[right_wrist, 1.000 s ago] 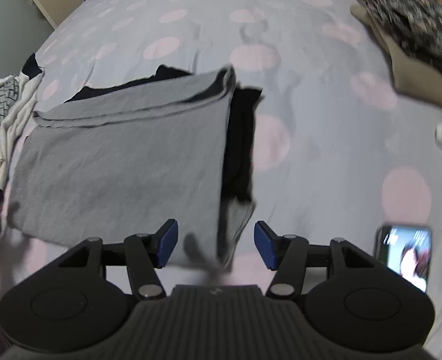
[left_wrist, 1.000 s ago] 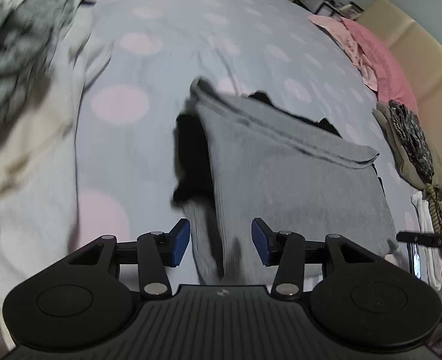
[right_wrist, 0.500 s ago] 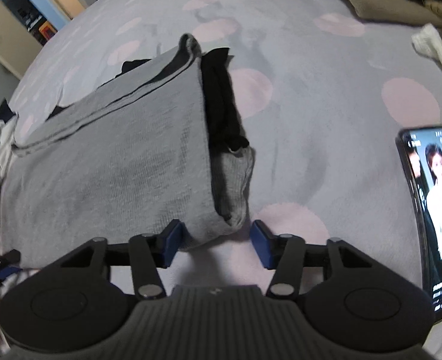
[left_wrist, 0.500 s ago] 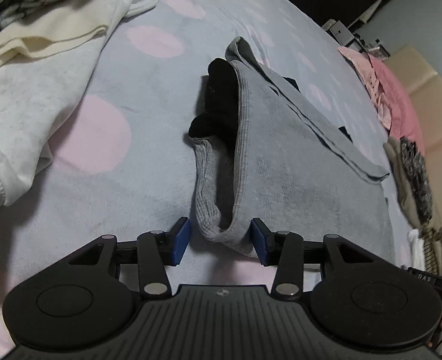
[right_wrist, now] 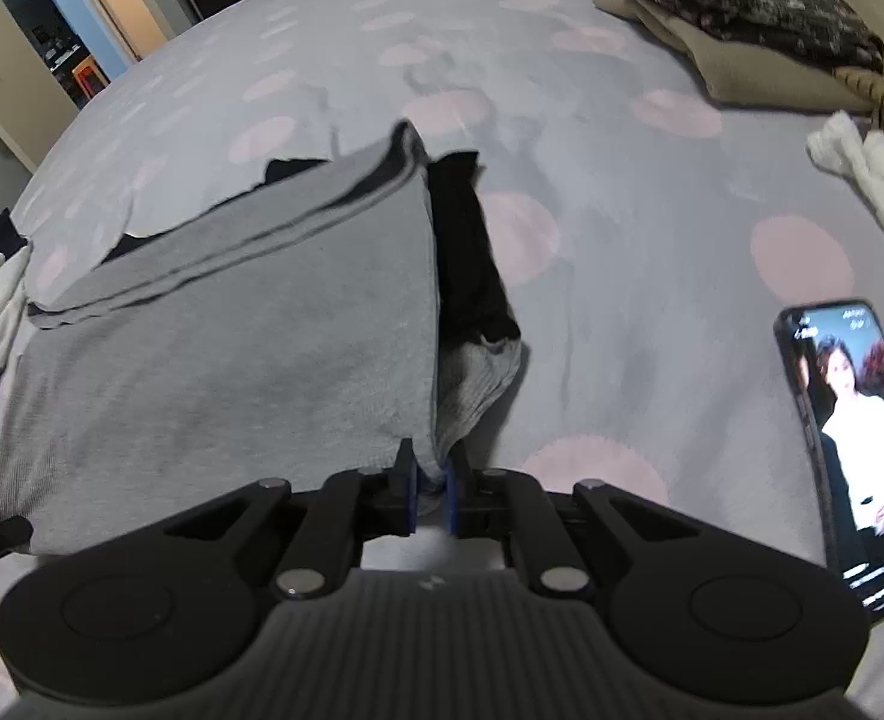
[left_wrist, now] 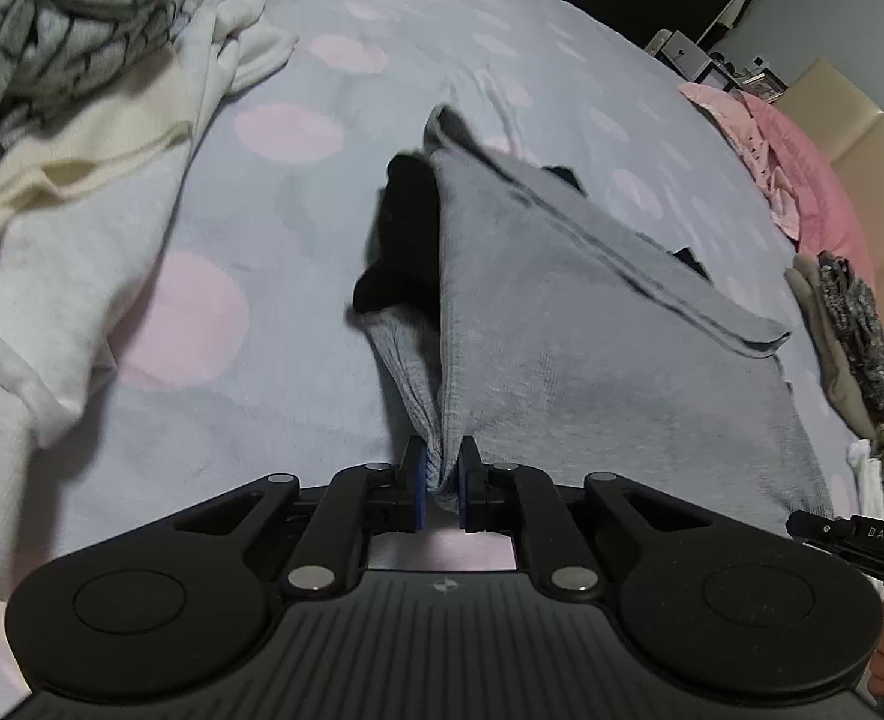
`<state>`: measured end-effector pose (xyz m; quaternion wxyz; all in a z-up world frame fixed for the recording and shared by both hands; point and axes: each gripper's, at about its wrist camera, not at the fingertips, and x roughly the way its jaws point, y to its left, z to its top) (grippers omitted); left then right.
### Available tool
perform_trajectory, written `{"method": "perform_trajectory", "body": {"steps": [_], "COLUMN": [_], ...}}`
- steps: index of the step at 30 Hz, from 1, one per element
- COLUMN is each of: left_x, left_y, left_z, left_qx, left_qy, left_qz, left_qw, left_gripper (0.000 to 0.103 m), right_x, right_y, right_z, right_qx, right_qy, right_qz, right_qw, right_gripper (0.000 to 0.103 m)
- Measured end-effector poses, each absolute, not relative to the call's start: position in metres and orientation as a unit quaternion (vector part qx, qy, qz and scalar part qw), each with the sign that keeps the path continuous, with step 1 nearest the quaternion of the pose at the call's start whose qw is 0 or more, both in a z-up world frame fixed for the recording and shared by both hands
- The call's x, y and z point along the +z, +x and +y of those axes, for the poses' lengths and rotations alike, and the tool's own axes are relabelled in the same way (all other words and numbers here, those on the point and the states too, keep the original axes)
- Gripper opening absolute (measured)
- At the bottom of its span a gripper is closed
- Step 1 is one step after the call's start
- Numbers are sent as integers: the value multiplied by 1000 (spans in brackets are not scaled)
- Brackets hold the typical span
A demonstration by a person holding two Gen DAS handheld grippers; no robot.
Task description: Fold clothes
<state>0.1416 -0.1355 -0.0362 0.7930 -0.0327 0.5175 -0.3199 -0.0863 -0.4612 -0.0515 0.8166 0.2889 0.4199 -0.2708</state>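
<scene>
Grey garment (left_wrist: pixel 592 324) lies crosswise; left claw (left_wrist: pixel 440 483), right claw (right_wrist: pixel 428 495) each pinch a near corner

grey ribbed knit garment (left_wrist: pixel 592 360): soft matt cloth
lilac bedspread with pink dots (left_wrist: pixel 297 312): fuzzy matt fabric
black left gripper (left_wrist: pixel 442 489): matt plastic, ribbed body, shiny metal pins
black slab phone (right_wrist: pixel 850 438): glossy glass screen
cream clothes pile (left_wrist: pixel 81 138): matt cloth

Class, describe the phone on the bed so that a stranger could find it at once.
Start from the grey bedspread with pink dots. Right of the folded grey garment, near the bed's edge, lies the phone. It is the only hard, glowing thing among soft clothes, its screen lit with a video.
</scene>
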Motion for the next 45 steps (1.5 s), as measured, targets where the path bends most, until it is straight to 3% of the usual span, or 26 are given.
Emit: {"method": "perform_trajectory", "body": {"steps": [15, 29, 32, 36, 38, 39, 41, 45], "left_x": [13, -27, -19, 5, 17, 21, 29, 37], "left_y": [83, 54, 52, 45, 41, 38, 33, 27], "left_z": [-82, -73, -64, -53, -52, -53, -55, -64], "left_qx": [-351, -333, -331, -360, -373, -376, -388, -429], "left_qy": [67, 151, 137, 98, 81, 74, 62, 44], "left_qz": [557, 565, 560, 520, 486, 463, 428, 403], "left_qw": [750, 740, 747, 768, 786, 799, 814, 807], "left_gripper": [7, 12, 14, 22, 50, 54, 55, 55], "right_x": [-12, -62, -55, -33, -23, -17, -8, 3], "right_y": [-147, -162, -168, -177, -182, -184, -185, -184], "right_z": [-395, -363, -360, -352, -347, -344, -338, -330], "right_qx": [-223, -196, -195, -194, -193, -192, -192, -194], "right_qy": [225, 159, 153, 152, 149, 146, 131, 107], "right_qz": [514, 575, 573, 525, 498, 481, 440, 380], "right_qw": [797, 778, 781, 814, 832, 842, 868, 898], "right_gripper": [9, 11, 15, 36, 45, 53, 62, 63]}}
